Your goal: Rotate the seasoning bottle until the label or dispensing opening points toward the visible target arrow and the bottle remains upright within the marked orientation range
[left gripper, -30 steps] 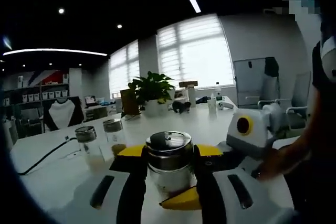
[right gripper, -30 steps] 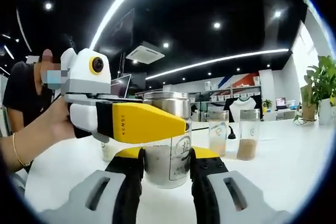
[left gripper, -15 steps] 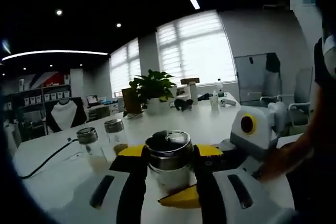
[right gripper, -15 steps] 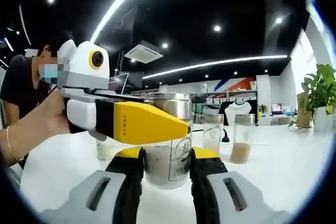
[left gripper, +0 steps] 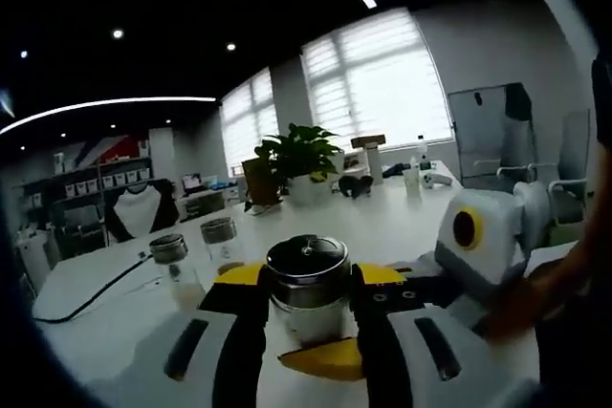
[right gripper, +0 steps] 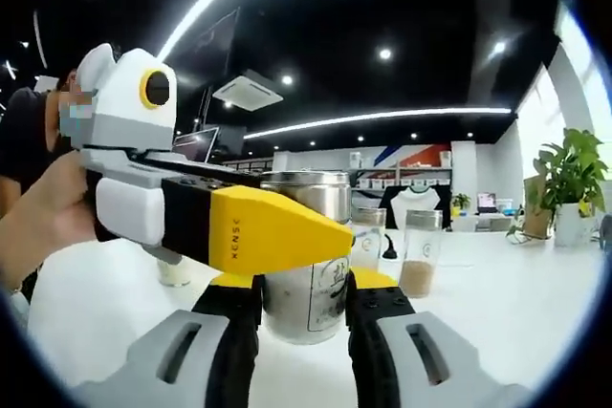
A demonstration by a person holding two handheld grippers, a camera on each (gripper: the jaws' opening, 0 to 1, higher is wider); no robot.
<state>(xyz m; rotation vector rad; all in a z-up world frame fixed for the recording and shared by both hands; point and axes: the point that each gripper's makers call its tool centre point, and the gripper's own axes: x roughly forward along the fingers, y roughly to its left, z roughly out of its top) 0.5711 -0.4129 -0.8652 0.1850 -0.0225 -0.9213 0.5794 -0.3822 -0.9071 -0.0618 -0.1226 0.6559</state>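
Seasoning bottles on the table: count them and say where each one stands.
3. The steel-lidded seasoning bottle sits between the fingers of both grippers. Two smaller glass bottles stand behind it on the white table: one nearer the black cable, one beside it. Others may be hidden.

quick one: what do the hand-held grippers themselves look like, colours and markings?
Both alike. Right hand-held gripper: grey slotted housings, black jaws with yellow tips. Left hand-held gripper, seen side-on: white-and-grey body, black band, yellow wedge jaw with small dark lettering, too small to read. The person wears a black top.
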